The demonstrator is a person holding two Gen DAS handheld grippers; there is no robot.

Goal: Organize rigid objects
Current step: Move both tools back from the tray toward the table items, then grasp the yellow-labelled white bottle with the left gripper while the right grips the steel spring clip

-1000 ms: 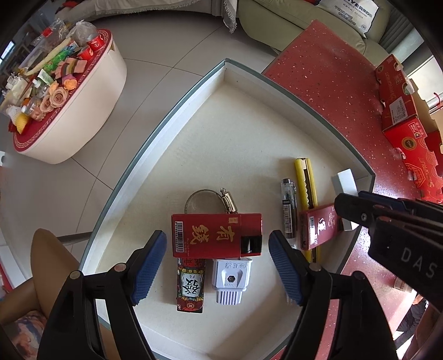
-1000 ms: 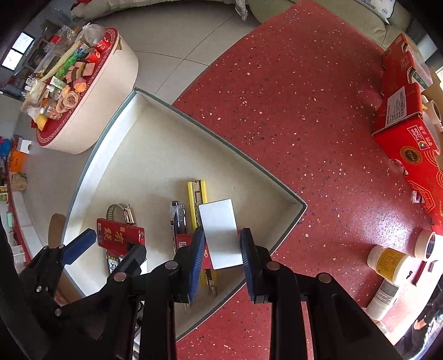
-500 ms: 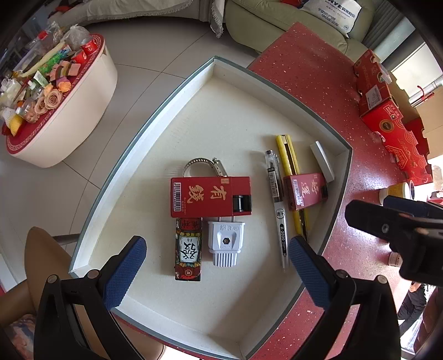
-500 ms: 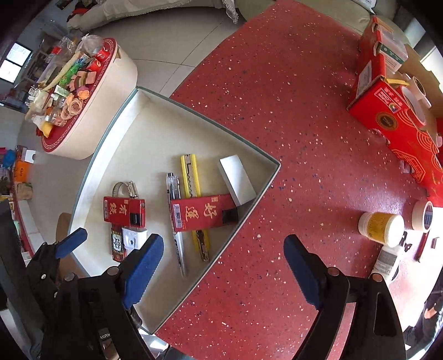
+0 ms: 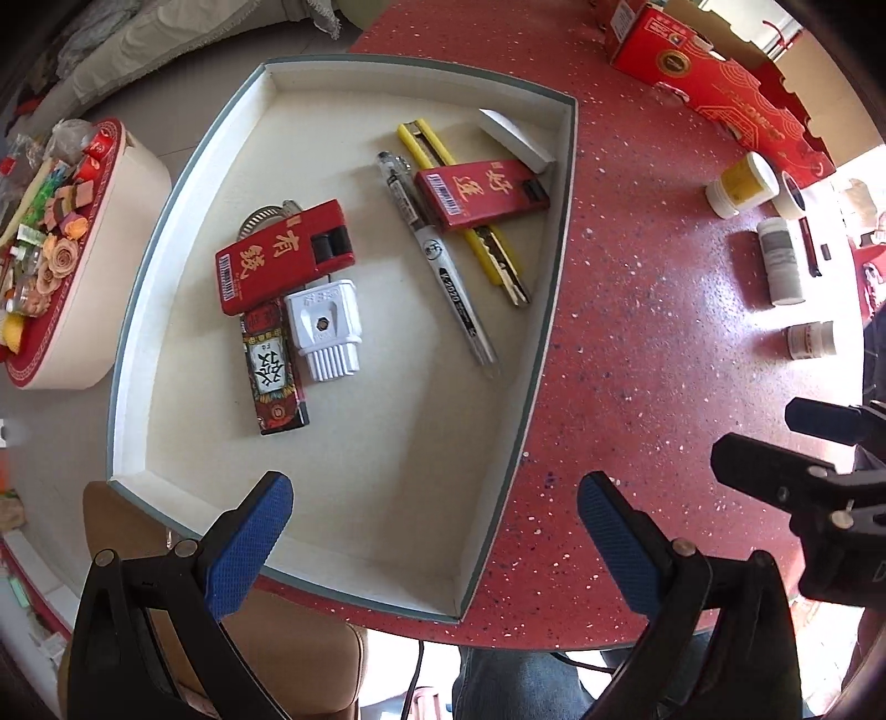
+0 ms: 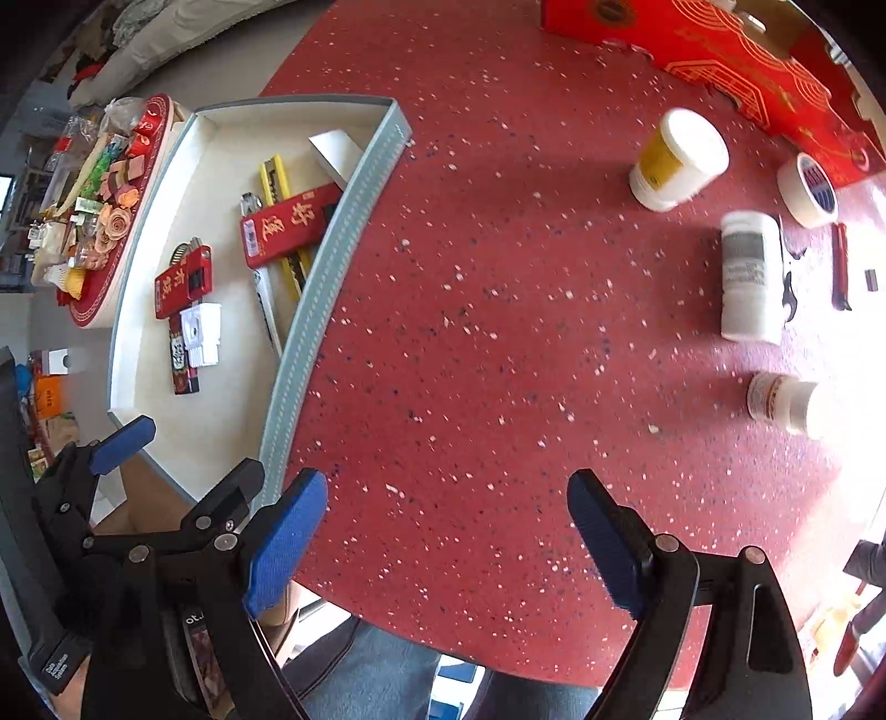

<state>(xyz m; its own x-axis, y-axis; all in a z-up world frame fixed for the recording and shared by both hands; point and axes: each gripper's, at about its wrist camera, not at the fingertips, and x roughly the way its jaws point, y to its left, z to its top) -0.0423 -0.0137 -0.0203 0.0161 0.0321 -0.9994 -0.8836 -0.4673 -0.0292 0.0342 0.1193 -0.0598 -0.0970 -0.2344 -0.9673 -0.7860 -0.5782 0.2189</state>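
A cream fan-shaped tray (image 5: 354,543) (image 6: 326,260) on the red table holds two red boxes (image 5: 285,256) (image 5: 480,192), a white plug (image 5: 326,327), a dark card pack (image 5: 272,371), a pen (image 5: 443,266), a yellow utility knife (image 5: 487,249), a metal clamp (image 5: 260,217) and a white block (image 5: 515,139). My left gripper (image 5: 432,537) is open and empty over the tray's near edge. My right gripper (image 6: 448,543) is open and empty above the bare table, right of the tray.
On the table to the right lie a yellow-labelled jar (image 6: 675,158), a white bottle on its side (image 6: 747,277), a small bottle (image 6: 781,401), a tape roll (image 6: 808,188) and a red pen (image 6: 841,266). Red cartons (image 6: 720,50) stand at the back. A low stand with trinkets (image 5: 50,232) is left, on the floor.
My right gripper opened, let go of the white block in the tray's far corner and drew back right. Both grippers pulled back toward the table's near edge; the left opened wider.
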